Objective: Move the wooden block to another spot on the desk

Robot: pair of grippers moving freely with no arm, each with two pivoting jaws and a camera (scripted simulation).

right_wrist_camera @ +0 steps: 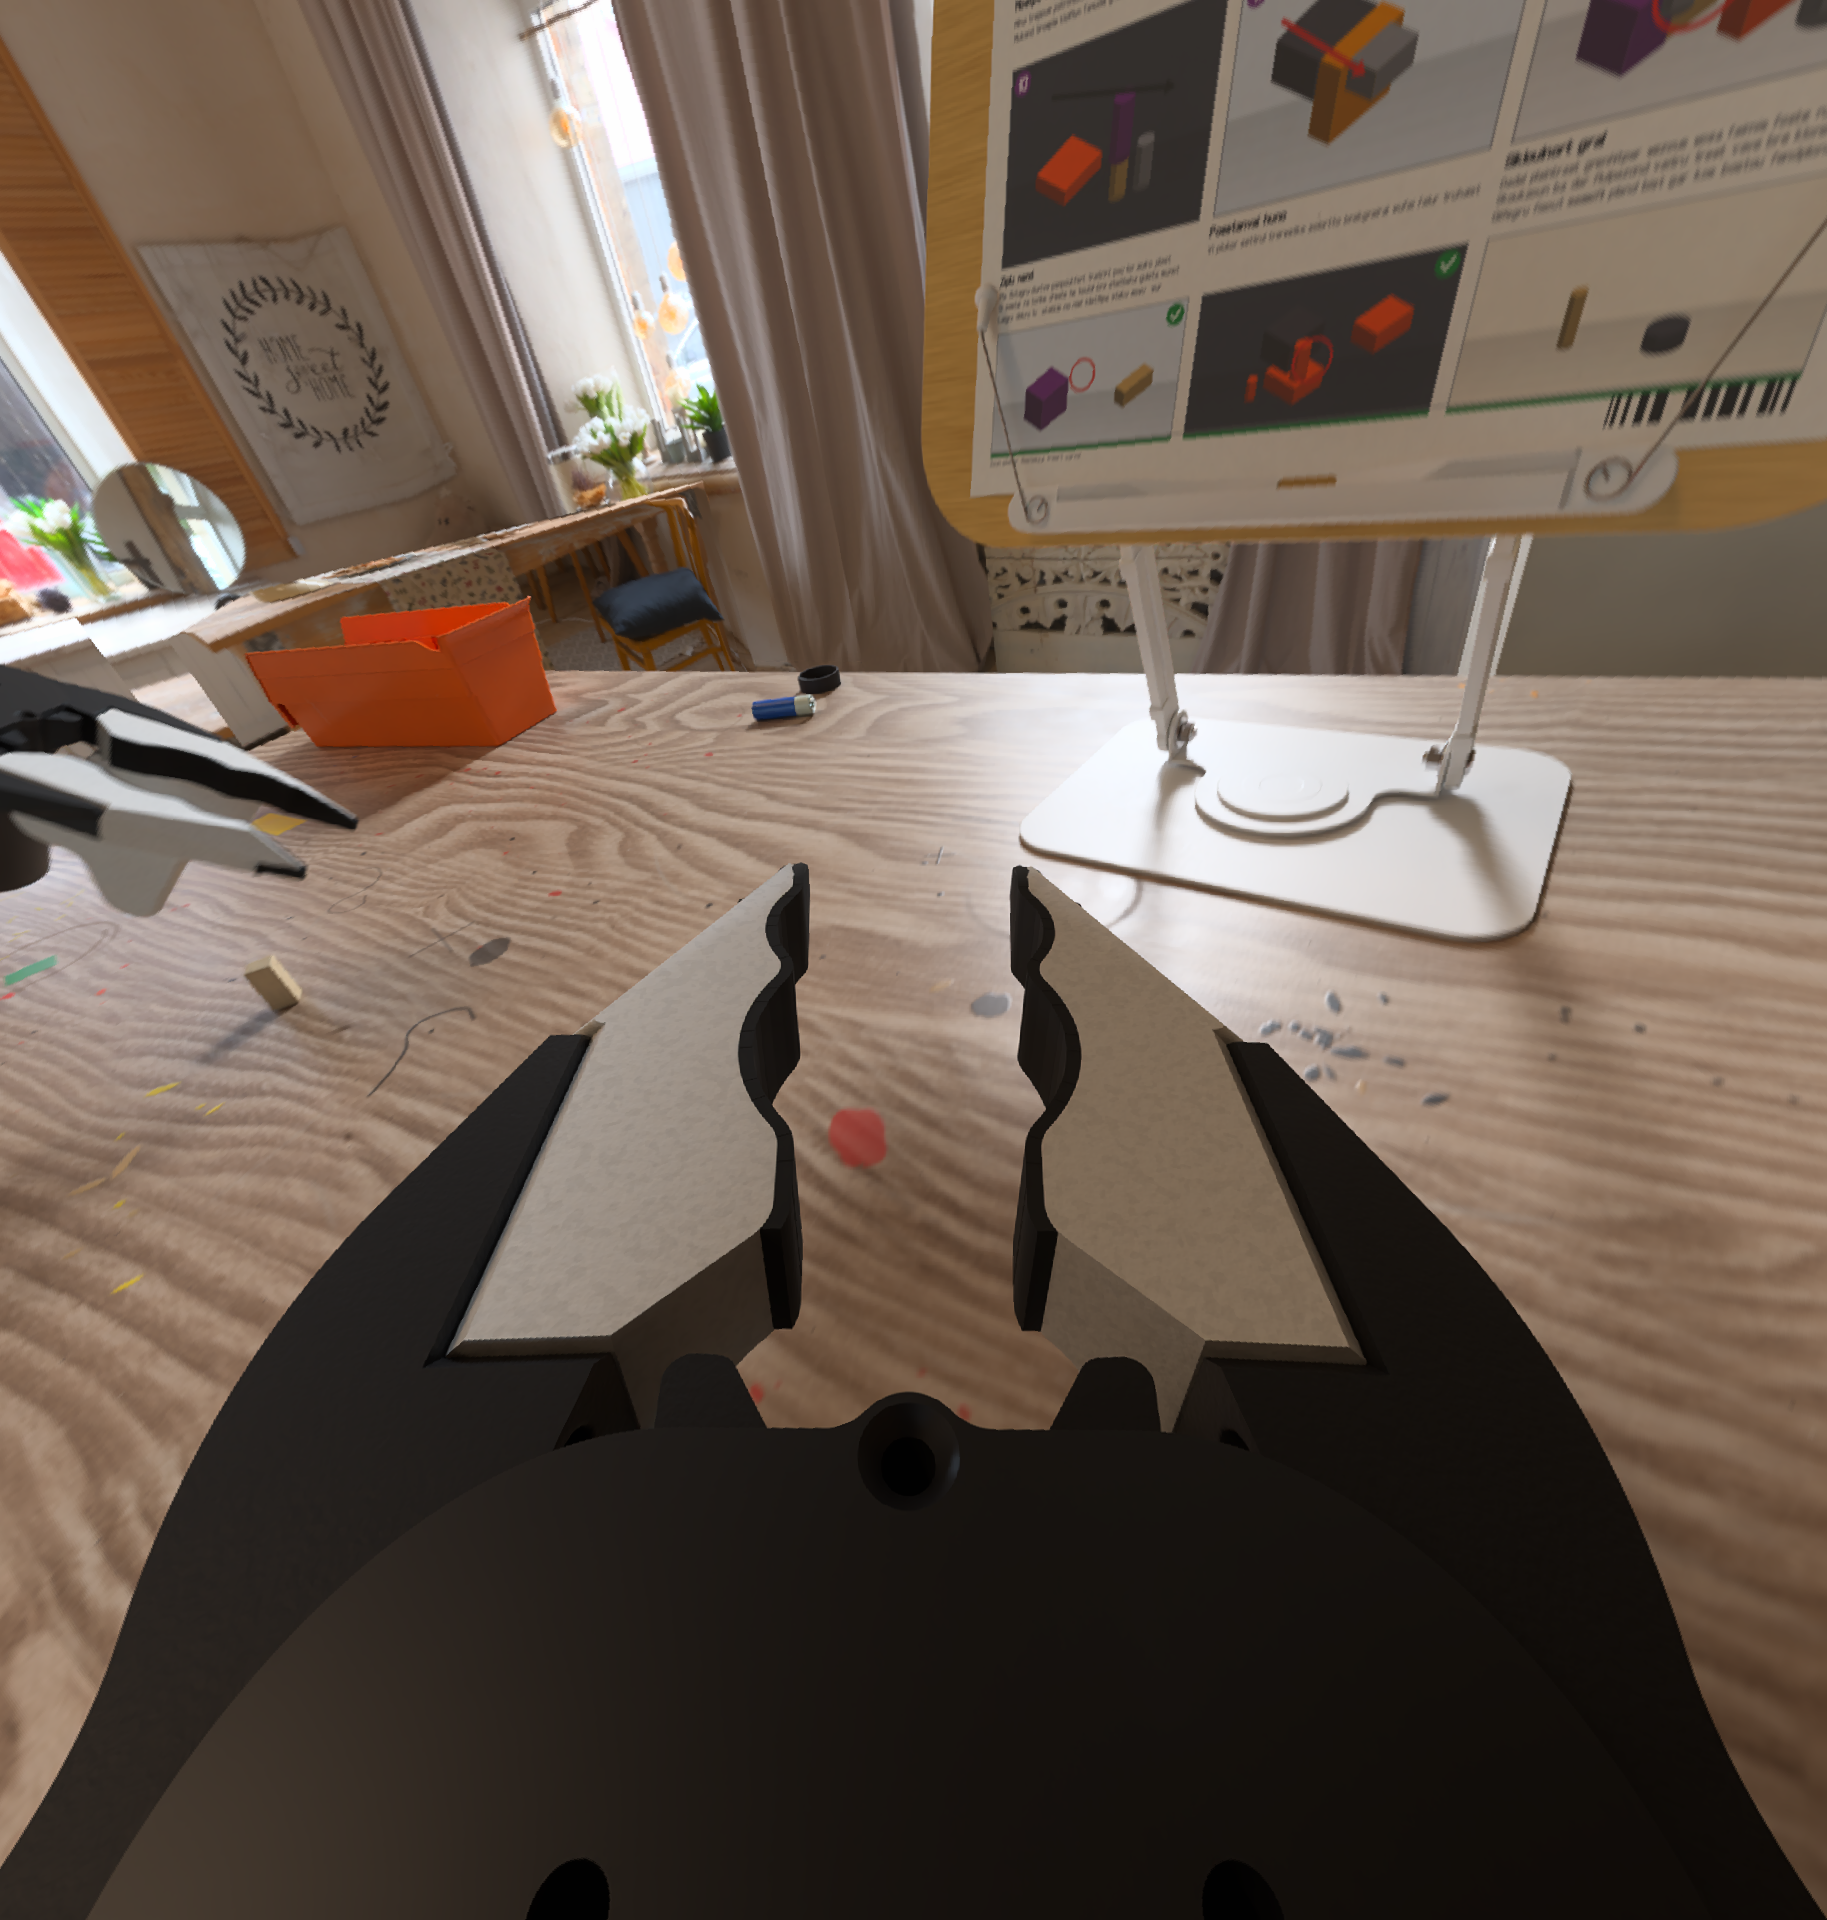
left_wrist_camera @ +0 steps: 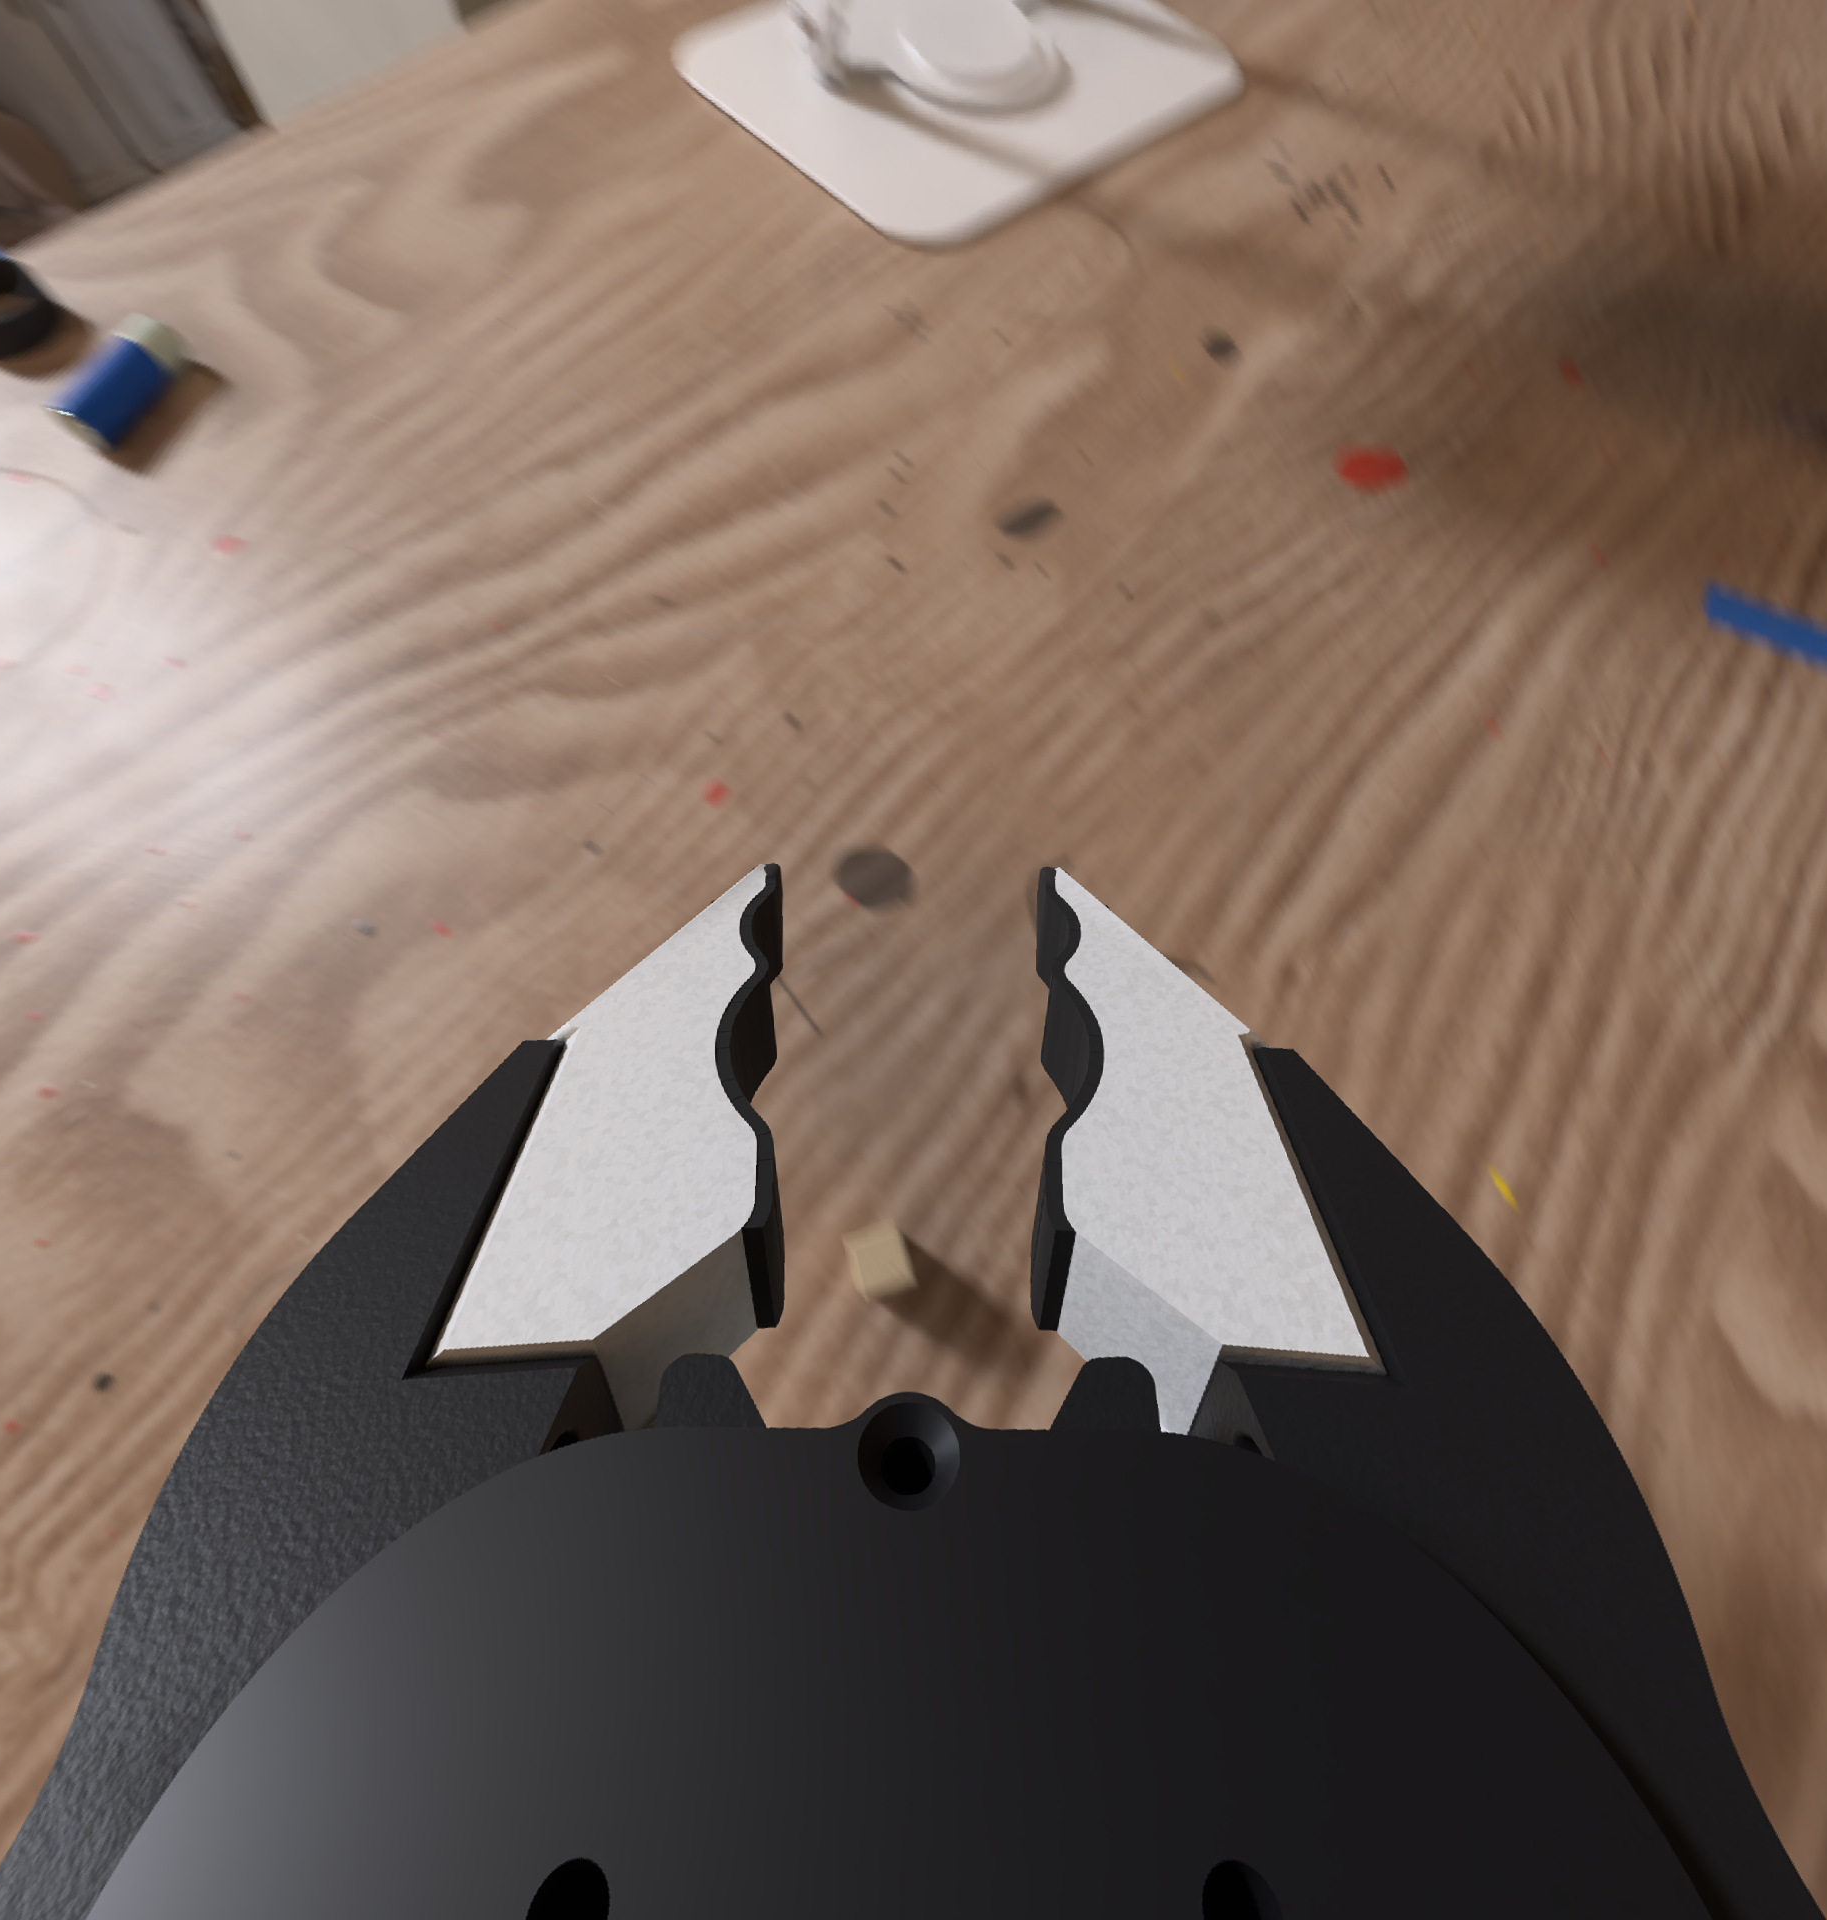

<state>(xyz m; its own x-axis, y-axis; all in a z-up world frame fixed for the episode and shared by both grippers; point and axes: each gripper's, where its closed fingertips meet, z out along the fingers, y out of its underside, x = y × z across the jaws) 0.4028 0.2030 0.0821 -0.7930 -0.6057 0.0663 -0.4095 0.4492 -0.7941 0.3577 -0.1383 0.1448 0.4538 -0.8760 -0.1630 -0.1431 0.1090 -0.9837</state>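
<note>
The small pale wooden block [left_wrist_camera: 880, 1259] lies on the wooden desk [left_wrist_camera: 473, 727], seen far below between the bases of my left gripper's fingers. My left gripper [left_wrist_camera: 909, 894] is open and empty, held above the block. The block also shows in the right wrist view [right_wrist_camera: 273, 982] at the left, tilted on the desk, with the left gripper [right_wrist_camera: 306, 847] hovering above and left of it. My right gripper [right_wrist_camera: 909, 894] is open and empty over the middle of the desk, well to the right of the block.
A white stand base [right_wrist_camera: 1304, 821] holding a board with pictures [right_wrist_camera: 1408, 260] stands at the back right; it shows too in the left wrist view [left_wrist_camera: 961, 94]. A blue battery [right_wrist_camera: 782, 708] and black ring [right_wrist_camera: 817, 680] lie at the back. An orange bin [right_wrist_camera: 410, 675] sits back left.
</note>
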